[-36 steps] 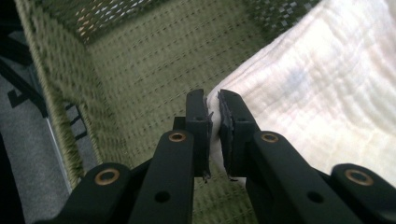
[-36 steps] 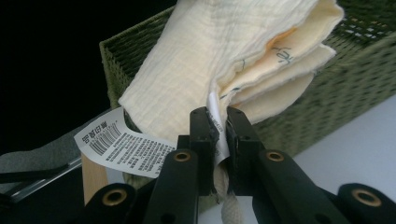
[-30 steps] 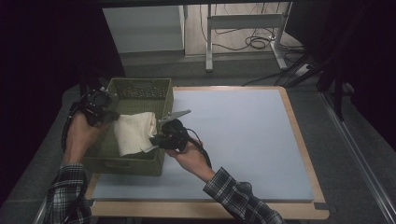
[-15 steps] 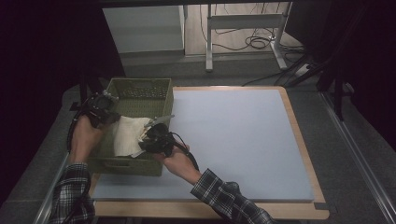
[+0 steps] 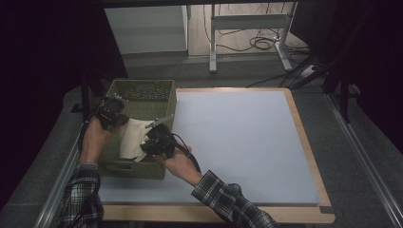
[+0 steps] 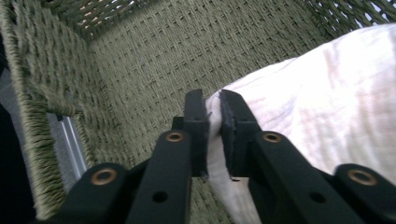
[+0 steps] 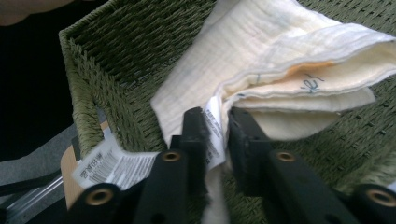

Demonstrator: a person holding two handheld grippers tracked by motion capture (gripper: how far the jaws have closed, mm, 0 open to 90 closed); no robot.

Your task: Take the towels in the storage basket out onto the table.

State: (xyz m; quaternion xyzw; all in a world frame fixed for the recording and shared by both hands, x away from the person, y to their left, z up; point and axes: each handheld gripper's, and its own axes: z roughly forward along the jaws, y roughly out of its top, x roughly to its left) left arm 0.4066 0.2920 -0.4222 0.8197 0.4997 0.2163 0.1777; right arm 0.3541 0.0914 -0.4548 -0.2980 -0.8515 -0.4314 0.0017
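The left claw (image 6: 214, 133) reaches into a green woven basket (image 6: 135, 70), its two black jaws rising from the bottom of the view. A fold of a white cloth (image 6: 327, 121) sits between the jaws, which have just been opening and now stand slightly apart around the cloth's edge. The rest of the cloth spreads to the right, lying against the basket's woven inner wall and floor.

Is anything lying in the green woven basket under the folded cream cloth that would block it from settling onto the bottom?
Nothing visible does: the folded cream cloth hangs inside the green woven basket, and the woven floor in view is bare.
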